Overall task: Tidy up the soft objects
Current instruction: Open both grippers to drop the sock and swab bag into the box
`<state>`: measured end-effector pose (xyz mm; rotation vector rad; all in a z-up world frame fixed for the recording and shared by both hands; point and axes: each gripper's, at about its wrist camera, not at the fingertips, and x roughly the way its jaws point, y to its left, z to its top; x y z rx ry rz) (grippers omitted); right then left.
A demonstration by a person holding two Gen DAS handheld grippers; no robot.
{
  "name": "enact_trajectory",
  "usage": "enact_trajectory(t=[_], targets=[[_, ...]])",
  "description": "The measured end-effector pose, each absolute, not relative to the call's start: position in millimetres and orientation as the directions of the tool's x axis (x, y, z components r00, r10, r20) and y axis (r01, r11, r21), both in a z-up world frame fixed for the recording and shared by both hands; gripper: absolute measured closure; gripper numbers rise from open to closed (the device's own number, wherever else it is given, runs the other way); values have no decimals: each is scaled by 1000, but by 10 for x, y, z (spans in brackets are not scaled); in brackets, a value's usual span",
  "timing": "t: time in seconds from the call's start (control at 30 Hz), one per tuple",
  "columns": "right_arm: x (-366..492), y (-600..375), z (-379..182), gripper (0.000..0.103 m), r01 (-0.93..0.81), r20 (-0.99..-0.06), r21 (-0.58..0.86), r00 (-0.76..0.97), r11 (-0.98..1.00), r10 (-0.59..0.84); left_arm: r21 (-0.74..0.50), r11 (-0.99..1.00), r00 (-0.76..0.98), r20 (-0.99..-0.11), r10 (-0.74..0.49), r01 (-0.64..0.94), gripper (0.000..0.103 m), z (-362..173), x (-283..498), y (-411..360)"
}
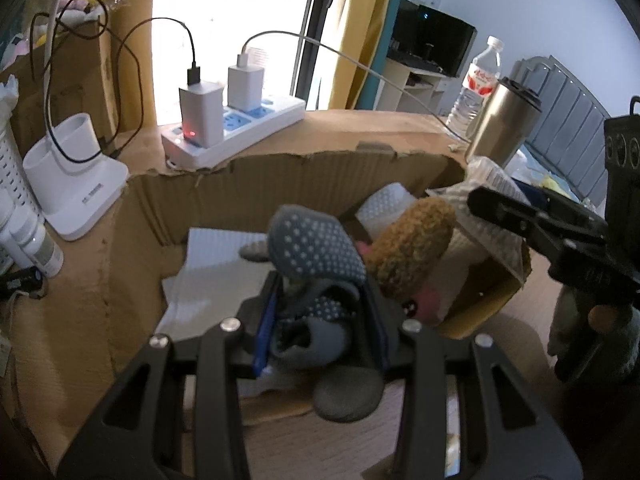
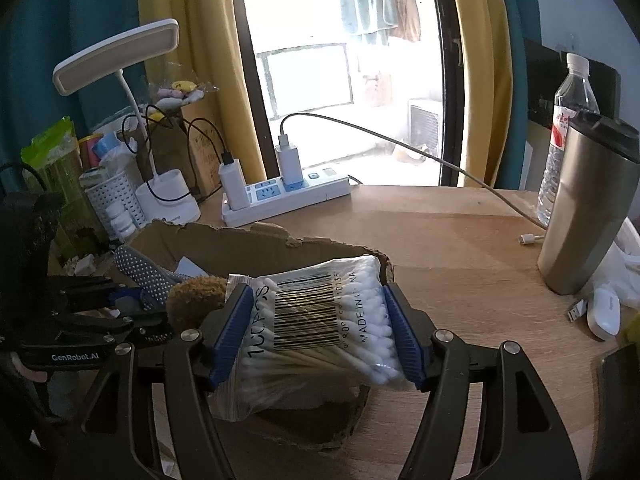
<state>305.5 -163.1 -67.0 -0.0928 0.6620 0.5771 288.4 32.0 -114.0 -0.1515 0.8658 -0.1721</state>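
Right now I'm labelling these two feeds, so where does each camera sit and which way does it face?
Left wrist: on the left gripper, facing down into the cardboard box; its fingers hold a grey dotted sock; the right gripper shows at right.
Right wrist: on the right gripper, facing the window; its fingers clamp a bag of cotton swabs; the left gripper shows at left.
Shared: box, sock, power strip, steel tumbler.

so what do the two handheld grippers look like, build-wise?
Both are matte black with slotted linkage arms, silver pivot screws and ribbed blue pads on the fingers. The left gripper carries white "GenRobot.AI" lettering on its side, seen from the right wrist view. The right gripper shows no cables.
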Motion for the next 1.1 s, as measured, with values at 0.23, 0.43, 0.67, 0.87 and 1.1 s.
enact_trajectory(t=[0.23, 0.43, 0.67, 0.87, 1.1], targets=[[3026, -1585, -658, 29, -531, -617, 71, 642, 845, 455, -199, 976, 661, -722, -206, 87, 53, -1041, 2794, 328], [2923, -1582, -570, 27, -527, -601, 56, 660, 848, 451, -190, 978, 677, -709, -196, 84, 46, -968, 2689, 341], [2788, -1591, -463, 27, -523, -586, 36, 679, 852, 442, -193, 977, 705, -681, -199, 89, 39, -850, 2534, 353], [2652, -1573, -396, 27, -525, -578, 22, 688, 851, 439, -196, 976, 722, -661, -203, 94, 37, -768, 2381, 362], [2489, -1550, -313, 27, -531, -568, 9, 695, 847, 441, -200, 975, 739, -642, -202, 93, 36, -694, 2198, 385]])
